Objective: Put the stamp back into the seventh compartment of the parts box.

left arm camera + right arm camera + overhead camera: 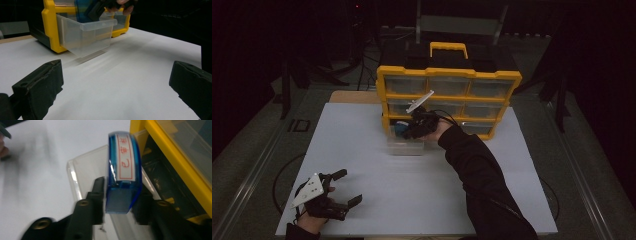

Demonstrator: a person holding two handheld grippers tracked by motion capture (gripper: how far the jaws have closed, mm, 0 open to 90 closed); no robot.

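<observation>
**Right gripper view: blue tape dispenser clamped over open drawer**

Right gripper view: right hand-held gripper (pixel 120 202) clamped on a blue tape dispenser (pixel 123 172), poised above the pulled-out clear drawer (pixel 85 167) of the yellow organizer (pixel 449 100). Probably light, rigid plastic with slick curved sides; best pinched across the flat faces near the base, as here. High view: left hand-held gripper (pixel 347 187) spread wide, empty, low over the white bench (pixel 412 195), well apart from the drawer.

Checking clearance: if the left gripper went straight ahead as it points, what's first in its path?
Probably the pulled-out clear drawer of the yellow organizer, past bare white tabletop. The left gripper is open; depth is unclear.
</observation>
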